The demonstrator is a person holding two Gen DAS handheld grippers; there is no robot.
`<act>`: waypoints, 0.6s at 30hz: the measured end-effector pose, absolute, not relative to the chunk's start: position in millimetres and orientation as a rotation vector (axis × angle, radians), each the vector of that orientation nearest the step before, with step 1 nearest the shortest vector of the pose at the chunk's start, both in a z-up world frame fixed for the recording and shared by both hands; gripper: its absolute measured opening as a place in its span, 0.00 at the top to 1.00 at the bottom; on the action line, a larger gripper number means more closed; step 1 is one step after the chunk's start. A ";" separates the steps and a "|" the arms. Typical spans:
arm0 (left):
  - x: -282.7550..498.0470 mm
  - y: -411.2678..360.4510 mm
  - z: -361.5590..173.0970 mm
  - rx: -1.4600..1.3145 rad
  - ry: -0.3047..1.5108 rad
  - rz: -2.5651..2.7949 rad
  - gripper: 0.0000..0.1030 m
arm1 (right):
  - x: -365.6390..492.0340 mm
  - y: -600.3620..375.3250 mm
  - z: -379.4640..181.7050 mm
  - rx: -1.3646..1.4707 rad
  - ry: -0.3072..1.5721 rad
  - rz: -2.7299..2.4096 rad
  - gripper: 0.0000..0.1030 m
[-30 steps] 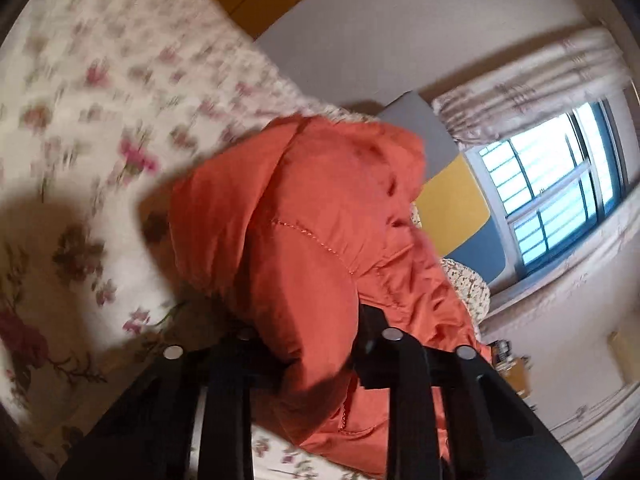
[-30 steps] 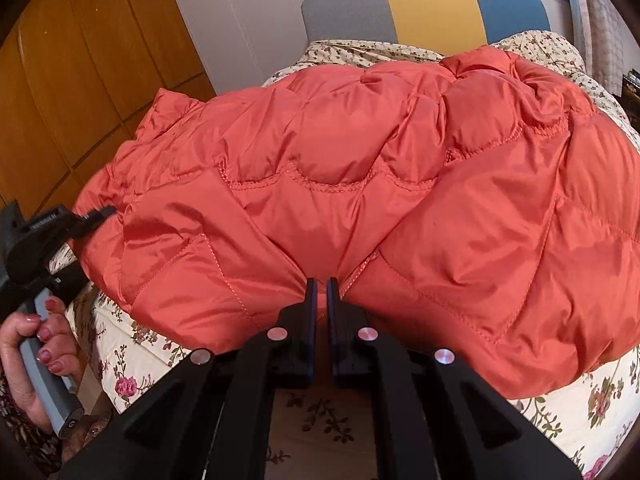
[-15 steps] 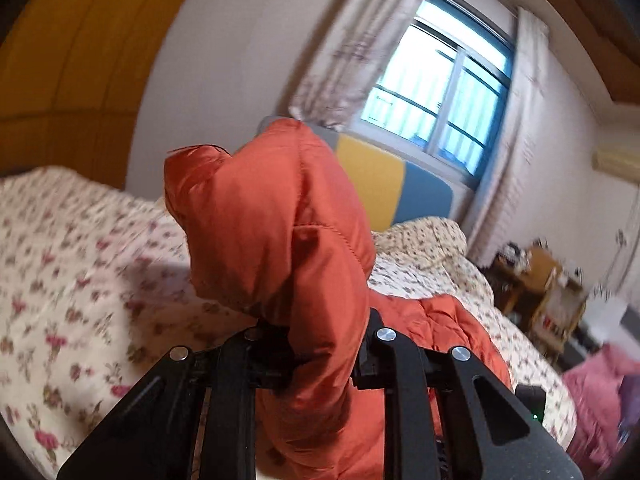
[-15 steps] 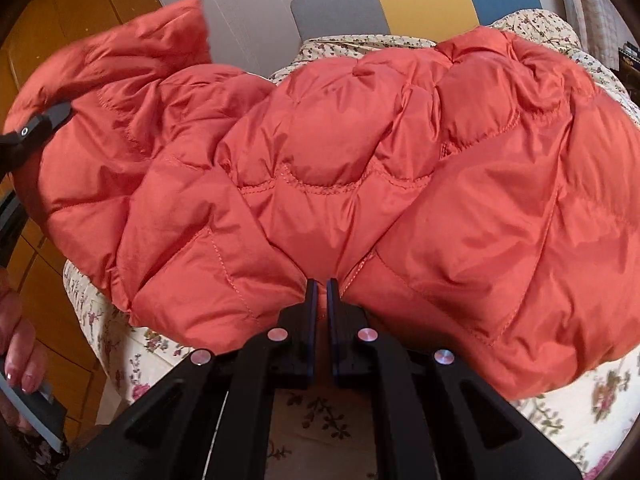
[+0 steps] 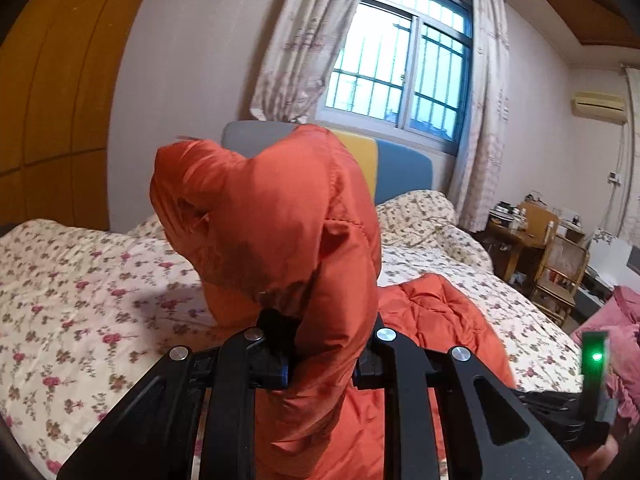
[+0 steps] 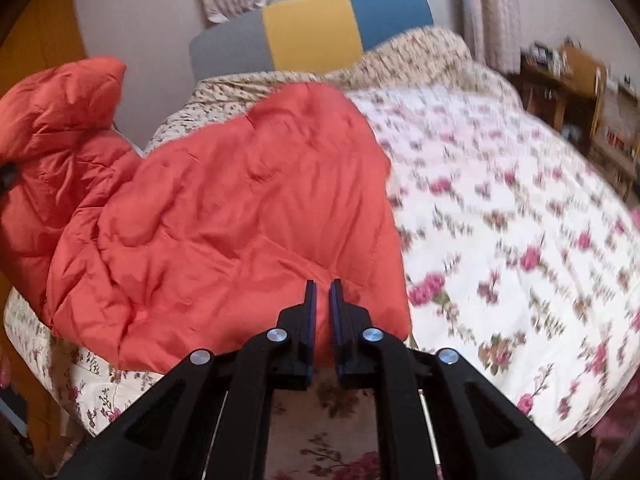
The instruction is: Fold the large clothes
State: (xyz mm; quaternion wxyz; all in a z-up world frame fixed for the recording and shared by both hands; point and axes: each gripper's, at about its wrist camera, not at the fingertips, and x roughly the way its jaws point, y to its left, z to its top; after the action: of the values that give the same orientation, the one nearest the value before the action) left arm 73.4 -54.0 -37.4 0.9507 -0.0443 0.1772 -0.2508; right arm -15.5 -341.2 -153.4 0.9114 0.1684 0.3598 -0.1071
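An orange quilted puffer jacket (image 6: 224,216) lies partly on the floral bedspread (image 6: 500,220). My left gripper (image 5: 324,356) is shut on a thick bunch of the jacket (image 5: 280,232) and holds it up above the bed, the fabric standing in a tall hump. My right gripper (image 6: 322,320) is shut on the jacket's near hem, the jaws almost touching with a thin fold between them. The jacket's far left part (image 6: 60,120) is raised toward the left gripper.
A grey, yellow and blue headboard (image 6: 312,36) stands at the bed's far end under a barred window (image 5: 400,72). A wooden desk and chair (image 5: 548,248) with clutter are at the right. Pink bedding (image 5: 624,332) lies lower right. Wooden wardrobe panels (image 5: 52,92) line the left.
My left gripper has lifted its bunch of jacket up from the bed and turned toward the window. The jacket has drawn leftward, uncovering the bedspread on the right in the right wrist view.
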 end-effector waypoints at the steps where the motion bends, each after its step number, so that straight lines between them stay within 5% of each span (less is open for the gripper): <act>1: 72.4 -58.5 -37.6 -0.088 0.360 -0.525 0.80 | -14.0 -344.1 -159.1 0.361 0.747 -0.211 0.94; 18: 44.4 -160.2 -58.5 0.138 0.375 -0.733 0.80 | -29.4 -374.3 -158.2 0.518 0.711 -0.126 0.89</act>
State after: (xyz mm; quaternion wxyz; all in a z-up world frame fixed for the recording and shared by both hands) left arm 44.4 -160.2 -58.5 0.9141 0.0669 0.1820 -0.3560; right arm -29.4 -374.3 -158.2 0.9029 0.2507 0.3439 -0.0610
